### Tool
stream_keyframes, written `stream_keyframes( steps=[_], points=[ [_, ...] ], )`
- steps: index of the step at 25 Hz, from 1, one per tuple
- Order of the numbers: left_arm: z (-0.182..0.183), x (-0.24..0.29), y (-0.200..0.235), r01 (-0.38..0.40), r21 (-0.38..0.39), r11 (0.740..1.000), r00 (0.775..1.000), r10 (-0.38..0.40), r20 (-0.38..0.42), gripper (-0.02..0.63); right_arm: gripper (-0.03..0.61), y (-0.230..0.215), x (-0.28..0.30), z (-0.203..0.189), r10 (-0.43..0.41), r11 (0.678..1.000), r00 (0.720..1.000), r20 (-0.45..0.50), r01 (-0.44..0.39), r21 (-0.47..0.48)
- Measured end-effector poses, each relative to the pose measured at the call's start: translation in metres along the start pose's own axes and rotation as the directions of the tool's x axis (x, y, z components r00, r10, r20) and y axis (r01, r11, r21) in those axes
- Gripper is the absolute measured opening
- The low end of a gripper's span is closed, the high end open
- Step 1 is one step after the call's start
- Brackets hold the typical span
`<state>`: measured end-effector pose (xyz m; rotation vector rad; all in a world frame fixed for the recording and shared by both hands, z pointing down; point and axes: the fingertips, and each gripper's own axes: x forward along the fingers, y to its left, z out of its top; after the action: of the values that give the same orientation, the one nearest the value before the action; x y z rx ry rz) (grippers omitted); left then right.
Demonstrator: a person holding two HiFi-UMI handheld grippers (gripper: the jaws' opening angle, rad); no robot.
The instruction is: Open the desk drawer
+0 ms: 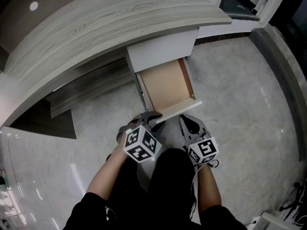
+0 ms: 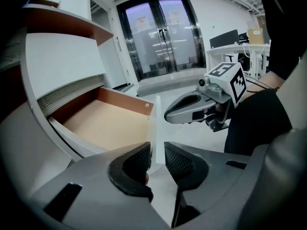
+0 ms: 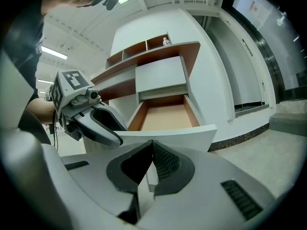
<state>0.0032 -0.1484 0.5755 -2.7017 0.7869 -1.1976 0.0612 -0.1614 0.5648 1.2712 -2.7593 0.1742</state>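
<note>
While the desk drawer (image 1: 167,84) stands pulled out beneath the desktop (image 1: 120,25), left gripper (image 2: 156,158) jaws sit spread astride its white front panel (image 2: 154,128); right gripper (image 3: 150,163) jaws pressed together, near that panel.

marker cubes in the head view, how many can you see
2. One black-and-white square-marker cube sits on the left gripper at the white drawer front; the other on the right gripper, beside it. None seem hidden.
</note>
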Motion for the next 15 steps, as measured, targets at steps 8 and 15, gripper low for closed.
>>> stream_keyframes(
  steps=[8,15],
  points=[
    [0.000,-0.004,-0.001,-0.006,0.011,1.000,1.000,0.006,0.005,0.091,0.006,0.000,-0.002,-0.003,0.002,1.000,1.000,-0.005,-0.002,-0.005],
    [0.002,-0.011,-0.005,-0.003,0.022,1.000,1.000,0.003,0.013,0.087,0.006,0.002,-0.003,-0.001,-0.005,1.000,1.000,-0.014,0.004,-0.019]
  ],
)
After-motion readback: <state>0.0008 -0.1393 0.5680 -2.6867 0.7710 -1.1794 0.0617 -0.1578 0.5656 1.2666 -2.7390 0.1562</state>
